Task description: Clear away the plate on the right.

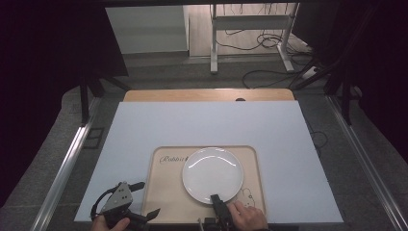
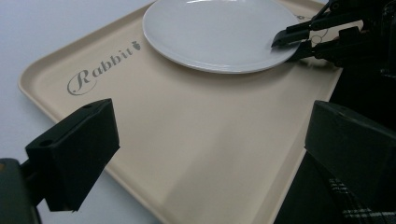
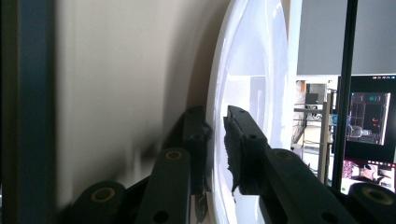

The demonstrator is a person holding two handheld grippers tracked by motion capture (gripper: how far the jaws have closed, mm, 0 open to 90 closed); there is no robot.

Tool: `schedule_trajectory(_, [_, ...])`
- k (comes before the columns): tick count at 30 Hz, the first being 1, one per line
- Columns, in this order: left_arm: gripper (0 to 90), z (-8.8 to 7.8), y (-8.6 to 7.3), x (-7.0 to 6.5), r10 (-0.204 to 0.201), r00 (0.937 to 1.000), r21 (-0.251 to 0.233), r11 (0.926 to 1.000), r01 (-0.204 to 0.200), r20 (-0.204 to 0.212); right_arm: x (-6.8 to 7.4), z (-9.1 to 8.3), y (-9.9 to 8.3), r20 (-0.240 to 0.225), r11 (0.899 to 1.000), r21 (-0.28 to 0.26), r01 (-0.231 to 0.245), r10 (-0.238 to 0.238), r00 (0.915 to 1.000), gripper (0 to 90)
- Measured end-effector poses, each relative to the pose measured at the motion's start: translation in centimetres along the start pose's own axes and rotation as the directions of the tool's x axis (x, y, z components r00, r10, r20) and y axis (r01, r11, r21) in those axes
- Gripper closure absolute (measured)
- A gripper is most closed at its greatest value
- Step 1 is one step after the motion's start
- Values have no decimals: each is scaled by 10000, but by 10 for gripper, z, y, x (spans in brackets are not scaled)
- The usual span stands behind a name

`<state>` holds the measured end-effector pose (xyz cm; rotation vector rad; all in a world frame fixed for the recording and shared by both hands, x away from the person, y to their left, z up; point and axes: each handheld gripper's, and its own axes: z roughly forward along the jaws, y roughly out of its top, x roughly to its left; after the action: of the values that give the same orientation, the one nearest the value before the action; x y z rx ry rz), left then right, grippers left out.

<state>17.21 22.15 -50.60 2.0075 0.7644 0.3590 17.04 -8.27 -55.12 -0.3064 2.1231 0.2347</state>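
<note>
A white plate (image 1: pixel 212 173) lies on a beige tray (image 1: pixel 163 202) printed with "Rabbit", near the table's front edge. My right gripper (image 1: pixel 216 198) reaches in from the front and straddles the plate's near rim, one jaw above and one below. In the right gripper view the rim (image 3: pixel 215 140) runs between the two jaws of that gripper (image 3: pixel 218 116), with a thin gap at the upper one. My left gripper (image 1: pixel 146 198) stands open over the tray's front left corner, nothing between its jaws. The left gripper view shows the tray (image 2: pixel 187 140), the plate (image 2: pixel 219 32) and the right gripper (image 2: pixel 287 44).
The tray sits on a pale blue table top (image 1: pixel 207 125) with a wooden strip along its far edge. Metal rails run down both sides. Beyond the table are a desk frame (image 1: pixel 250 29) and cables on the floor.
</note>
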Motion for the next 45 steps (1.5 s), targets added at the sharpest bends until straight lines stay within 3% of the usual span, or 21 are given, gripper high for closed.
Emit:
schedule_trajectory(1, [26, 0, 0, 0, -3, 10000, -7, 10000, 3, -1, 1, 0, -1, 169, 9999, -117, -68, 70, 9998, 754])
schedule_trajectory(2, [26, 0, 0, 0, -4, 10000, -11, 10000, 4, -2, -1, 0, 0, -21, 10000, 9, -37, 37, 10000, 749])
schedule_trajectory(6, [26, 0, 0, 0, -6, 10000, -22, 10000, 6, 3, -1, -2, -2, -68, 9999, 122, -122, 123, 9999, 723])
schedule_trajectory(24, [26, 0, 0, 0, 4, 10000, -27, 10000, -4, -1, -8, -10, -9, -429, 9989, -35, -469, 467, 9980, 689])
schedule_trajectory(38, [26, 0, 0, 0, 2, 10000, -37, 10000, -2, -8, -11, -19, -12, -368, 9987, -127, -498, 493, 9981, 667])
schedule_trajectory(45, [26, 0, 0, 0, -4, 10000, -37, 10000, 4, -4, -14, -21, -16, -387, 9973, -108, -731, 727, 9966, 653])
